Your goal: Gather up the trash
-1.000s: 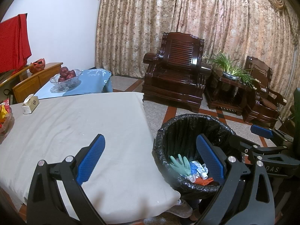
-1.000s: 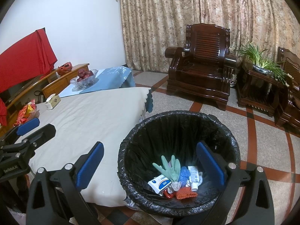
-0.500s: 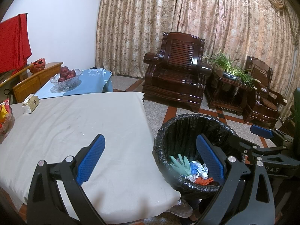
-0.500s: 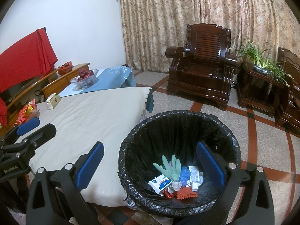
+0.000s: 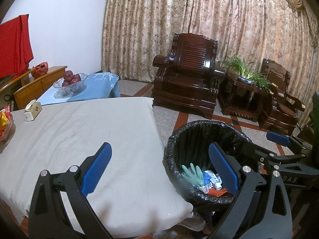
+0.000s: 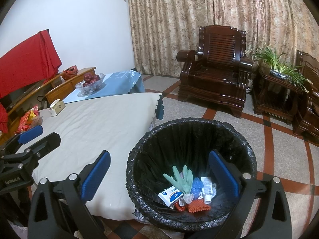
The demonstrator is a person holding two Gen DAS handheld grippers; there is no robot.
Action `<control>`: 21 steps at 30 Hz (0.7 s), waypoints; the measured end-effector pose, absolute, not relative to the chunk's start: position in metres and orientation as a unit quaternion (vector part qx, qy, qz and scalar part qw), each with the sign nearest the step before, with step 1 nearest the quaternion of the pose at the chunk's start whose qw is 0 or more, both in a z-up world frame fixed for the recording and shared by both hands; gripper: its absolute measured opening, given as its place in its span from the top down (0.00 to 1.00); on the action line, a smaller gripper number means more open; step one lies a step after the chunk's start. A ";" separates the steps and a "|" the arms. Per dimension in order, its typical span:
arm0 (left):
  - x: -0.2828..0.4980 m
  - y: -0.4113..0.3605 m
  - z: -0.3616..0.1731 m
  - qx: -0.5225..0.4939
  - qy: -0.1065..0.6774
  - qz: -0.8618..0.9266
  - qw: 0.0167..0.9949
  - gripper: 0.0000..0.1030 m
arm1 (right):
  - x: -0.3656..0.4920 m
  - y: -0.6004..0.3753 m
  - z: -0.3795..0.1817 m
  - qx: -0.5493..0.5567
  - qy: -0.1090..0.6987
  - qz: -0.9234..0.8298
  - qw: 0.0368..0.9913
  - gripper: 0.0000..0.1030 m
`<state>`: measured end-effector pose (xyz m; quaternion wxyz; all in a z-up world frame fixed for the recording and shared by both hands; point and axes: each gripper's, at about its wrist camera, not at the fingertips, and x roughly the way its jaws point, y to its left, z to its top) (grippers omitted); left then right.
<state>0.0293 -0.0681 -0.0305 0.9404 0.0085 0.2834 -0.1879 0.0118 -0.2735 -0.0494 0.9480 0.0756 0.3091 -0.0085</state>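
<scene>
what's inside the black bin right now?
In the bin: a green glove, a white-and-blue box, something blue, a white tube and an orange item. Anything beneath the pile is covered.

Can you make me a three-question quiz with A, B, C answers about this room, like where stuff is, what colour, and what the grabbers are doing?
1. Where is the green glove?
A in the trash bin
B on the table
C on the armchair

2. What colour is the bin's liner?
A white
B black
C blue

3. How are the left gripper and right gripper?
A both holding trash
B one shut
C both open, empty

Answers: 1 A, it lies among the trash at the bin's bottom. 2 B, black plastic drapes the rim. 3 C, blue pads stand wide apart, nothing between.
</scene>
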 end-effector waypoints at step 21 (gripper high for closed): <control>0.032 -0.058 -0.034 0.008 0.288 -0.186 0.939 0.08 | 0.013 -0.270 -0.047 0.075 0.312 -0.007 0.947 0.06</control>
